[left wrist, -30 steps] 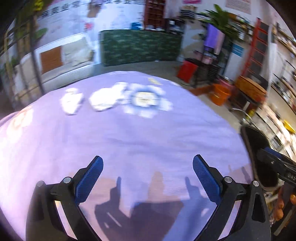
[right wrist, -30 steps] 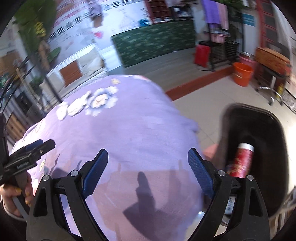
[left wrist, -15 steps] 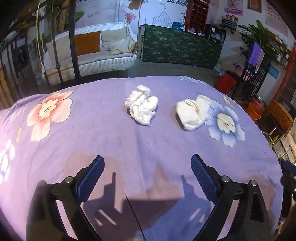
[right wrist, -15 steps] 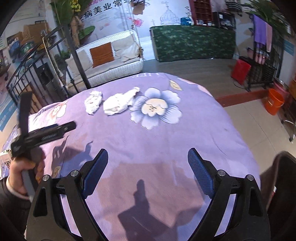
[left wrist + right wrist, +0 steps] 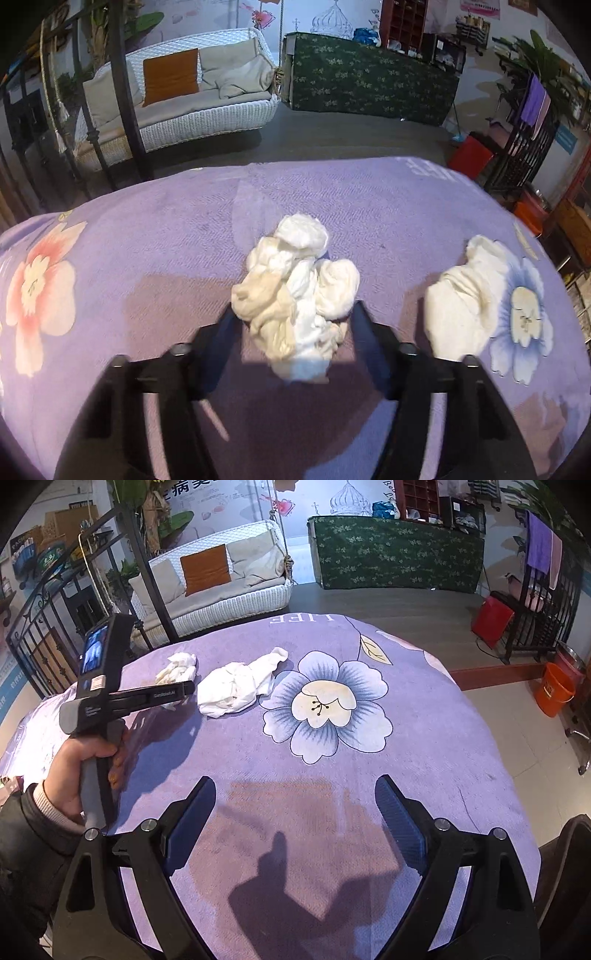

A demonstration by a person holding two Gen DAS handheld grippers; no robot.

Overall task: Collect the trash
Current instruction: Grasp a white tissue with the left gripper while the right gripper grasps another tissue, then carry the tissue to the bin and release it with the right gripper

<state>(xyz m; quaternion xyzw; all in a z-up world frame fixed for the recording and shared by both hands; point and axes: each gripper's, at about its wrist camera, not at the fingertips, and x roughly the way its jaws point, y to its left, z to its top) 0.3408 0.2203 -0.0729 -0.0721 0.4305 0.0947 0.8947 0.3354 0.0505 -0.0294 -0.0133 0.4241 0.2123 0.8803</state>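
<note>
The left tool (image 5: 295,314) is closing around the crumpled tissue (image 5: 295,295) in the middle of the frame on the purple worktop (image 5: 147,258). It could pinch only a loose corner, so the tissue slips out. The right tool (image 5: 295,812) is hanging wide open, empty.

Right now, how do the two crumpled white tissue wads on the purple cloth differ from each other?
The left tissue wad lies between the fingers of the left gripper, whose jaws are closing around it; the right tissue wad lies free, outside the fingers. The left wad sits on plain purple cloth, while the right wad borders the blue printed flower. In the right wrist view the right wad looks larger, with a twisted tail. Both are crumpled and white.
</note>
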